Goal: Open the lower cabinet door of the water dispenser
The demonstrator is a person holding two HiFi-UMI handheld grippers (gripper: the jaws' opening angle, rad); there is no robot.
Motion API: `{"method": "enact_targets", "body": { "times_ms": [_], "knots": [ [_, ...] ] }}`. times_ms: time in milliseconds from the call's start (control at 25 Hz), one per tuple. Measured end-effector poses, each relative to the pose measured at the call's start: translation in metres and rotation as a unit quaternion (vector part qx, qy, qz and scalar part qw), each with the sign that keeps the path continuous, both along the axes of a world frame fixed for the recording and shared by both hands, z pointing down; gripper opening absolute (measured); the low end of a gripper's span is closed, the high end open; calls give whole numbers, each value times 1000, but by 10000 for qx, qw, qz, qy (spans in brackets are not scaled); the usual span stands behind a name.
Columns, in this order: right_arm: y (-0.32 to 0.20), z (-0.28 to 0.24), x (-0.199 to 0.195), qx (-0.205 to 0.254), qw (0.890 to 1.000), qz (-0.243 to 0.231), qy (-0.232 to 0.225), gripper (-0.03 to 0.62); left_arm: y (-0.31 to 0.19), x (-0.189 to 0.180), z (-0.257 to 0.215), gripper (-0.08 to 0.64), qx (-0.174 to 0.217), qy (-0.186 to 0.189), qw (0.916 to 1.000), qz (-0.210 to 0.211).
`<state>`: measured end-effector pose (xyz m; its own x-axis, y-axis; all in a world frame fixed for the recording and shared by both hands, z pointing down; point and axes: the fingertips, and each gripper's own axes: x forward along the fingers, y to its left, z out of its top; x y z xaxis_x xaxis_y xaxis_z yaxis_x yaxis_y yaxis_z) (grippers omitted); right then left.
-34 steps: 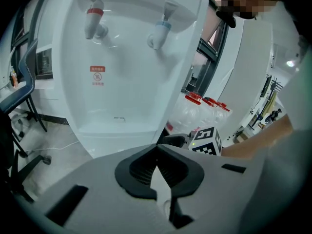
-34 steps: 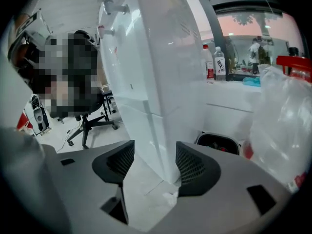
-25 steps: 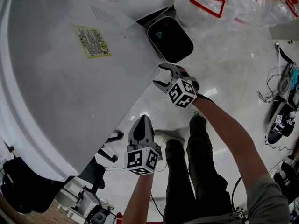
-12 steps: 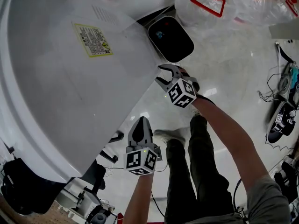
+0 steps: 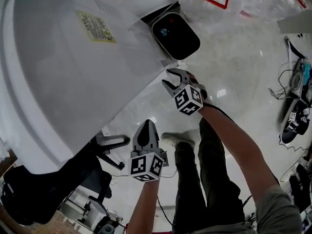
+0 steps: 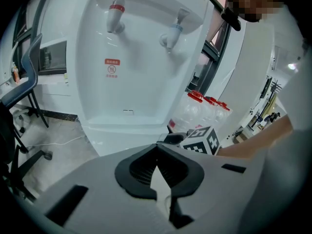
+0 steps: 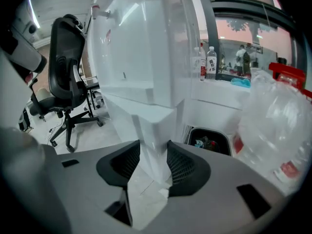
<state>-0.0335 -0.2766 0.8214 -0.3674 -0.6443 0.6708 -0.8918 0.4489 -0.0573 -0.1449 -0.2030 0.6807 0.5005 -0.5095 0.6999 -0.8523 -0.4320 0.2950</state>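
Observation:
The white water dispenser (image 5: 73,72) fills the upper left of the head view; the left gripper view shows its front (image 6: 136,72) with a red and a blue tap. My right gripper (image 5: 165,78) is at the dispenser's lower corner. Its jaws have just been closing, and in the right gripper view (image 7: 153,152) the pads press on both sides of the white cabinet door edge (image 7: 153,130). My left gripper (image 5: 147,125) hangs lower and nearer to me over the floor, shut and holding nothing (image 6: 157,152).
A black waste bin (image 5: 175,35) stands just beyond the dispenser's corner. A black office chair (image 7: 68,77) is to the left, its base (image 5: 109,145) near my left gripper. Clear water bottles (image 7: 278,126) lie to the right. Cables and gear (image 5: 292,126) lie on the floor at far right.
The right gripper's jaws have narrowed onto the white corner edge. The dispenser's outline has shifted up and left in the head view, showing more of the chair base. The left gripper has kept still.

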Motion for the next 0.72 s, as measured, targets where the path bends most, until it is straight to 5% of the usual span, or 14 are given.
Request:
{"method": "enact_targets", "body": {
  "times_ms": [480,600,720],
  "knots": [
    [74,0,-28,-215,9955,912,-117,138,27,-14,1,8,-49,87,9995,286],
    [79,1,-32,-261,9946,994,-135,138,29,-17,2,8,89,-83,9968,785],
    [80,1,-34,-372,9942,992,-179,140,30,-10,6,8,261,-344,9843,1711]
  ]
}}
